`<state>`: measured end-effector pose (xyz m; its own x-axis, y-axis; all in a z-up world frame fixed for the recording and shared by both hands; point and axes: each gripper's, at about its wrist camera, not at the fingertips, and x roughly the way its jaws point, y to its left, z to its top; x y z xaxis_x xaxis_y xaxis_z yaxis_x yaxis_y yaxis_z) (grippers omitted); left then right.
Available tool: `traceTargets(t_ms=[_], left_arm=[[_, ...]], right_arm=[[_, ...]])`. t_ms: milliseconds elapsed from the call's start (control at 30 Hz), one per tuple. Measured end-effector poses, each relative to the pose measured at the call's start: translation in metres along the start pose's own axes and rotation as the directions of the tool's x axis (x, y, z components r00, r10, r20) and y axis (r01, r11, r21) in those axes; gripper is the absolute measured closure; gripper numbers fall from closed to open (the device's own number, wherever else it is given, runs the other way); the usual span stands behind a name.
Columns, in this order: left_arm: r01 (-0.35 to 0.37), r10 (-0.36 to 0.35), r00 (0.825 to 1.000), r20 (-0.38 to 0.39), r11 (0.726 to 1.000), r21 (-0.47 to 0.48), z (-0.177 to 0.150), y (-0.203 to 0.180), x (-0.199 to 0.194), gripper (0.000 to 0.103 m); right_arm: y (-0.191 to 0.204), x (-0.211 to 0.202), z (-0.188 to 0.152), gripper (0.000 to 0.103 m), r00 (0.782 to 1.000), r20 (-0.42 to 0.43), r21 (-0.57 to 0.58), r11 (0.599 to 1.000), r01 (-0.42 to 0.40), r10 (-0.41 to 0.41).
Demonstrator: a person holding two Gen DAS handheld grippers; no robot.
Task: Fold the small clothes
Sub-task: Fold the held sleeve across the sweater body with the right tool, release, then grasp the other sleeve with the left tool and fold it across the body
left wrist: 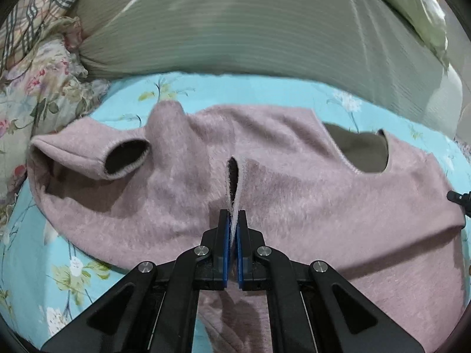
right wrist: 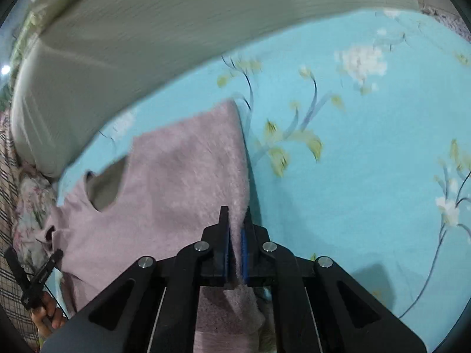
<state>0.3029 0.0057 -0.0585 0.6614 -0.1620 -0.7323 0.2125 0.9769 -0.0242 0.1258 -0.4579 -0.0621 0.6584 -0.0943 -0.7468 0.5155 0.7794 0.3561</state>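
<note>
Left gripper: jaws were shut on the hem of the pink sweater.
Right gripper: jaws were pinched on the sweater's edge.
Sweater: lay on the blue sheet.

Fuzzy knit, smooth cotton, matt plastic

The mauve garment pinched in my left gripper is a brushed, fuzzy knit with a darker, smoother lining; my right gripper clamps the same soft pile. My fingers are matt black plastic with blue ribbed pads and shiny metal pins. The bed sheet is smooth, matt printed cloth; the grey-green pillow is finely ribbed fabric, and the floral quilt looks soft, crumpled.
</note>
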Motion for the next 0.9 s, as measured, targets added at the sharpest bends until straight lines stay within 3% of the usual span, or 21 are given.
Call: traceTargets(t_ms=[33,100,167,233,267,333,433,500,567,600,633,700,767,900], left_arm=[[-0.007,0.007,1.0,-0.021,1.0,0.001,-0.003,-0.001,0.006,0.101],[0.001,-0.001,0.998,-0.061,1.0,-0.001,-0.009,-0.001,0.013,0.101],[0.005,-0.005,0.998,-0.065,1.0,0.01,-0.015,0.0,0.011,0.1],[0.009,-0.007,0.997,-0.077,1.0,0.018,-0.018,0.001,0.012,0.098],[0.009,-0.008,0.997,-0.083,1.0,0.014,-0.019,0.002,0.012,0.098],[0.012,-0.012,0.996,-0.09,1.0,-0.003,-0.021,0.006,0.009,0.096],[0.003,-0.006,0.996,-0.09,1.0,-0.028,-0.024,0.015,-0.001,0.094],[0.006,-0.011,0.996,-0.093,0.999,-0.051,-0.026,0.026,-0.012,0.094],[-0.035,0.029,0.996,-0.082,0.997,-0.066,-0.025,0.038,-0.024,0.08],[-0.062,0.057,0.996,-0.066,0.995,-0.073,-0.022,0.044,-0.031,0.058],[-0.085,0.081,0.996,-0.044,0.993,-0.085,-0.019,0.052,-0.038,0.044],[-0.119,0.119,0.993,-0.007,0.987,-0.109,-0.01,0.065,-0.049,0.04],[-0.128,0.127,0.992,-0.016,0.98,-0.152,0.001,0.08,-0.05,0.03],[-0.027,0.016,0.999,-0.039,0.954,-0.3,0.021,0.113,-0.037,0.025]], right_arm=[[-0.002,0.007,-0.003,0.094,0.999,-0.029,0.002,1.0,0.022,-0.022],[0.003,0.0,-0.006,0.085,0.999,-0.008,-0.011,0.999,0.046,-0.046],[0.016,-0.02,-0.011,0.076,0.992,0.063,-0.046,0.992,0.117,-0.114],[0.034,-0.04,-0.02,0.067,0.991,0.124,-0.093,0.994,0.064,-0.053],[0.041,-0.042,-0.025,0.059,0.993,0.119,-0.117,0.993,0.023,-0.009],[0.055,-0.03,-0.039,0.051,0.997,0.033,-0.163,0.985,-0.057,0.063],[0.053,-0.004,-0.057,0.052,0.996,-0.085,-0.184,0.983,-0.005,-0.011],[0.052,-0.013,-0.061,0.051,0.998,-0.059,-0.175,0.985,-0.009,-0.001],[0.053,-0.027,-0.064,0.051,0.998,-0.057,-0.155,0.987,-0.034,0.026],[0.052,-0.036,-0.066,0.051,0.997,-0.048,-0.152,0.986,-0.066,0.059],[0.055,-0.045,-0.069,0.048,0.996,-0.039,-0.157,0.983,-0.091,0.086],[0.065,-0.055,-0.075,0.044,0.994,-0.03,-0.174,0.978,-0.112,0.108],[0.074,-0.061,-0.083,0.043,0.991,-0.034,-0.185,0.974,-0.132,0.128],[0.096,-0.057,-0.093,0.043,0.988,-0.051,-0.198,0.968,-0.155,0.148]])
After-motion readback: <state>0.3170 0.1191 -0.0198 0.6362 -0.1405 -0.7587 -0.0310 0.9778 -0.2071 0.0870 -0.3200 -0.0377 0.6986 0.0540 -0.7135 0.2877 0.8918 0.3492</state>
